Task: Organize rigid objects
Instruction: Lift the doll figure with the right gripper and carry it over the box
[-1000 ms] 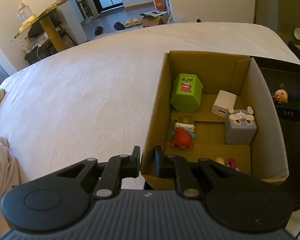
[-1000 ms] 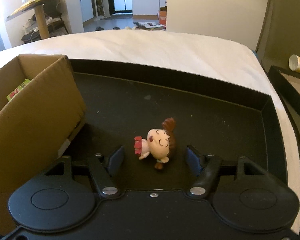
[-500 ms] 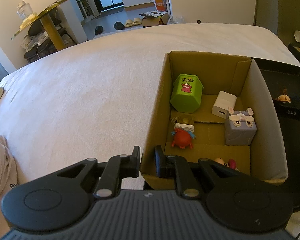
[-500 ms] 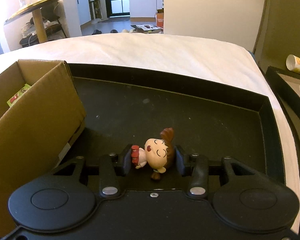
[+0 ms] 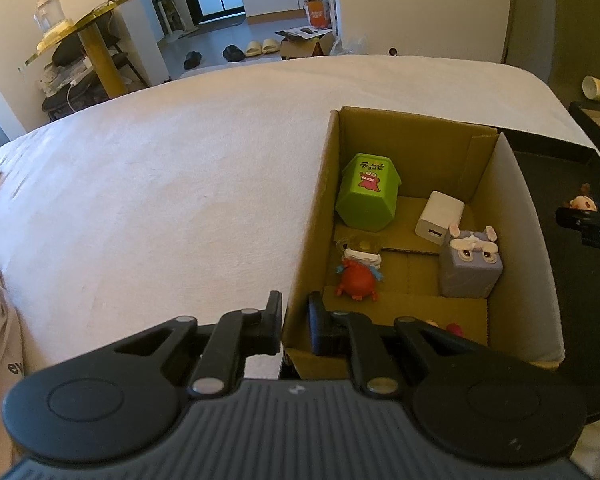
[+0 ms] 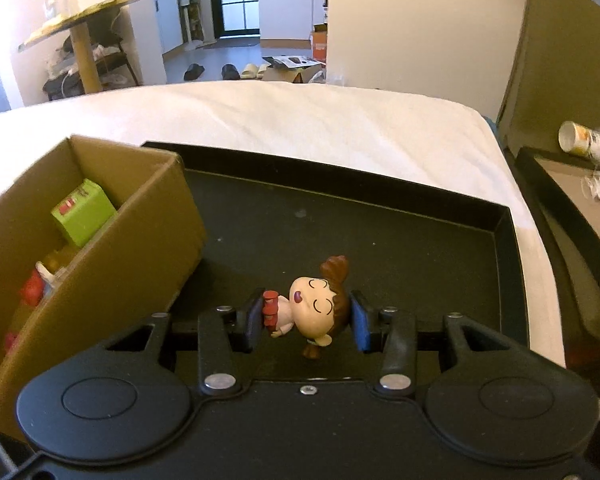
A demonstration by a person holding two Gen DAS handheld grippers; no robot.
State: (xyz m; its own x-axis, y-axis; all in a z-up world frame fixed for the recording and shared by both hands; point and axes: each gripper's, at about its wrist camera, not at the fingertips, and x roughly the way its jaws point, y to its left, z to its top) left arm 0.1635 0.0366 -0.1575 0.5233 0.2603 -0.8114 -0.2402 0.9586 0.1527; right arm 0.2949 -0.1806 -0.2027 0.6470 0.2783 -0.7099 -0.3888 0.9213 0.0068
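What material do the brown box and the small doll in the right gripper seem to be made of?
Brown box: corrugated cardboard, matte; folded flaps and raw cut edges show on its floor and walls.
Small doll, clamped in the right gripper: probably hard plastic or vinyl; smooth, slightly glossy painted face and hair. The pictures cannot settle which.
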